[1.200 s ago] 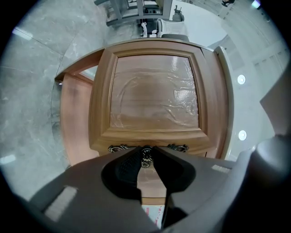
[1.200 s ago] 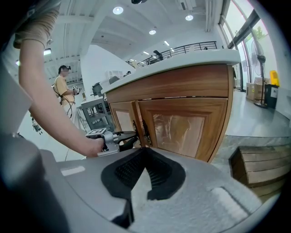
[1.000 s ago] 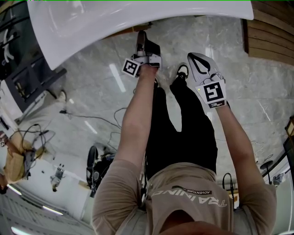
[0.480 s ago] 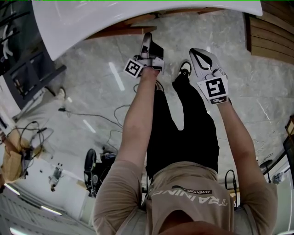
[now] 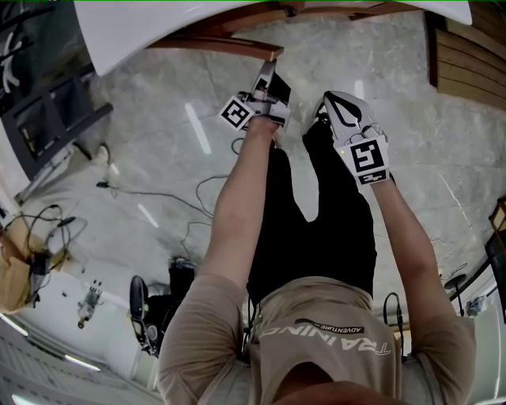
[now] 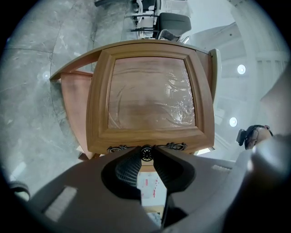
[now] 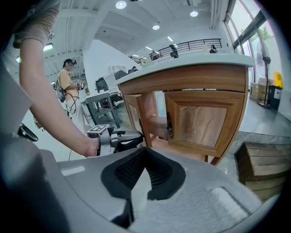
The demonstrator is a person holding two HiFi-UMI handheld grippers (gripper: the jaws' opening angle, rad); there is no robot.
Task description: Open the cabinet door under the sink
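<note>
Clamping the knob [image 6: 146, 154] at lower centre, the left gripper [image 6: 146, 149] may slip if pulled off the door [image 6: 150, 95] arc. Right gripper [image 7: 144, 150] clenched, empty.

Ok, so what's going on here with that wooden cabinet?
A person holds tongs in each hand at the cabinet under the sink. The left tongs are clamped on the small round knob at the edge of the wooden door. The door stands swung out from the cabinet, leaving that side open. The right tongs are shut and empty, held off to the side and touching nothing.
</note>
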